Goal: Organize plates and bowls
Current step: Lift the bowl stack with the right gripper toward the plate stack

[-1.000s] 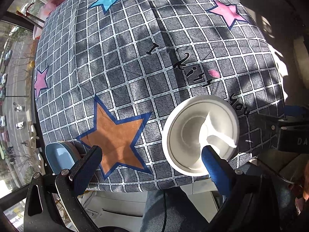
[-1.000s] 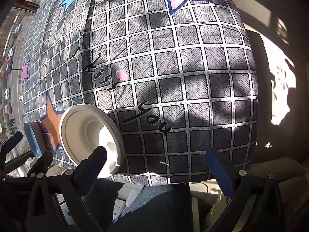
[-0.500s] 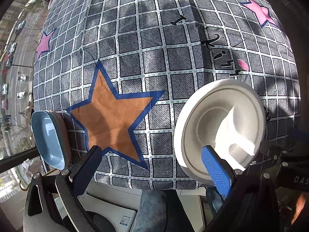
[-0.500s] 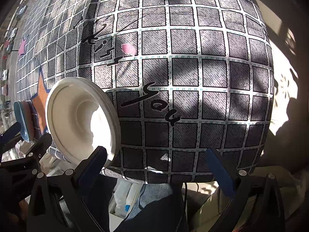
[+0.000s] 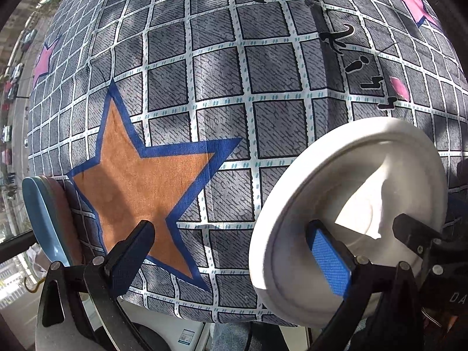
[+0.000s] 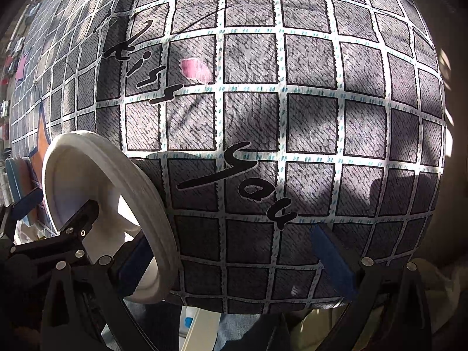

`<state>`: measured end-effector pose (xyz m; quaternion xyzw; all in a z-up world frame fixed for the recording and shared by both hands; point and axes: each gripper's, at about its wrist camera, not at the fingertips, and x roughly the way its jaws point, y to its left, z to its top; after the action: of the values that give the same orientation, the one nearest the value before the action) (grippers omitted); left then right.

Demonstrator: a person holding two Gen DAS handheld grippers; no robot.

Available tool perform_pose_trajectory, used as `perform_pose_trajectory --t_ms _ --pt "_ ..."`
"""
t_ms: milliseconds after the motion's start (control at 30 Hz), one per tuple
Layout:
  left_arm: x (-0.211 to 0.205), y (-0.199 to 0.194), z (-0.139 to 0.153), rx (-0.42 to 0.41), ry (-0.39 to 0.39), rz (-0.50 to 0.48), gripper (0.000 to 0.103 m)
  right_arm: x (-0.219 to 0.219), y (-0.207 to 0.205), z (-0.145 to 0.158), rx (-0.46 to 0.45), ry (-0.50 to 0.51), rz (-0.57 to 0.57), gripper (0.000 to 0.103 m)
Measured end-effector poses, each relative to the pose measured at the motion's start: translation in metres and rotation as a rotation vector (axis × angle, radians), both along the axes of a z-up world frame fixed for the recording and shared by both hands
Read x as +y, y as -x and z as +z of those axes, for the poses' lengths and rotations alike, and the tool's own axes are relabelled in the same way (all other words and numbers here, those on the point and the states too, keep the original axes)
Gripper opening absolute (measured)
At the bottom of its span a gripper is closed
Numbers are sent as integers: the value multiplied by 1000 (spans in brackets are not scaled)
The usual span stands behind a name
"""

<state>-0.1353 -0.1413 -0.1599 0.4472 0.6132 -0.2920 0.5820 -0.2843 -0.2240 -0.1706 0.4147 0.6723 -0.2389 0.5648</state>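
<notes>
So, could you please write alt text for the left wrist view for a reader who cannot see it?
A round white plate sits near the front edge of a grey checked tablecloth, with the open left gripper's blue-padded finger over it. A blue oval dish lies at the left edge, beside an orange star print.

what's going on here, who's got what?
A person works two handheld grippers over a table covered in a grey checked star-print cloth. Both the left gripper and the right gripper are open, holding nothing. They close in on a white round plate near the table's front edge, each with one finger reaching over the plate. A blue shallow dish sits at the table's left edge, untouched.
</notes>
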Motion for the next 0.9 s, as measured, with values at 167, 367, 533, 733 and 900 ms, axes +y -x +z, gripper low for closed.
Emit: perform_pose_trajectory --t_ms 167,367,533,733,900 --pt "3 1 -1 14 40 0 103 -2 8 -2 -5 -10 3 103" --pt "36 -32 -16 195 84 284 103 3 2 -8 -6 5 1 103" --pt "27 -32 -13 188 66 251 103 2 -6 -11 12 -9 -1 103" --pt "-3 -6 5 140 84 -54 78 -2 -2 0 -14 3 -102 83" --pt "-9 11 14 187 118 -160 41 14 -10 3 -59 -55 -167 45"
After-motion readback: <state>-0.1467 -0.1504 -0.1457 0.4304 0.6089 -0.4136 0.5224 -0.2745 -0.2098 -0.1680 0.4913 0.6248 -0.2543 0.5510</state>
